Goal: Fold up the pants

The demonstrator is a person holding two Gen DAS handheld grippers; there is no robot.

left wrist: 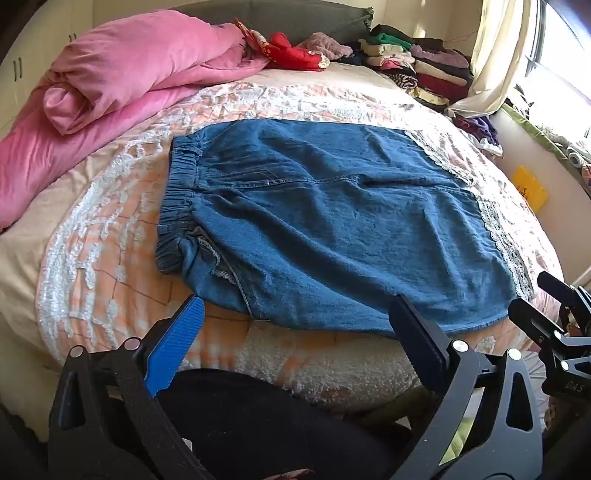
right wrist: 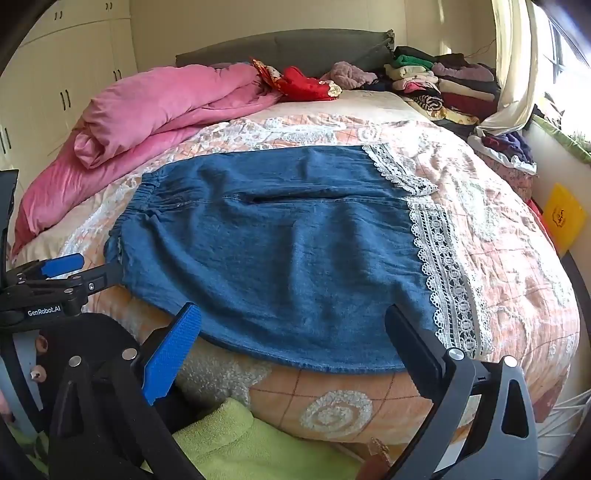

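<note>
Blue denim pants with elastic waistband and white lace hems [left wrist: 332,218] lie flat on the bed w/ peach quilted, white-embroidered cover [left wrist: 122,206], spread across its near half; waistband at 9 o'clock, lace hems at 3 o'clock, near edge of denim along the bed's front edge.

Left gripper [left wrist: 295,325]: jaws spread wide, holding nothing, blue pad finger at 7 o'clock and black finger at 5 o'clock, both just at the denim's near edge; contact can't be told. Right gripper [right wrist: 291,328]: also wide open, empty, same pose over the near hem.

No real containers in view. Closest thing: stack of folded clothes, mixed colours [left wrist: 424,62], piled at 1 o'clock by the grey padded headboard [left wrist: 295,14]. Pink rumpled duvet [left wrist: 110,85] at 10 o'clock; red patterned cloth [left wrist: 291,51] at 12.

View diffs: left wrist cam shows pocket lining and frayed seam poking out near waistband, plus dark trousers on the person's leg at bottom. Right wrist cam shows lace bands far better, a lime-green fleecy cloth [right wrist: 236,443] at 6 o'clock, cream wardrobe doors [right wrist: 66,74] at 10, and left gripper's side at 9. Yellow flat item [right wrist: 563,218] at 3, seen in both.
</note>
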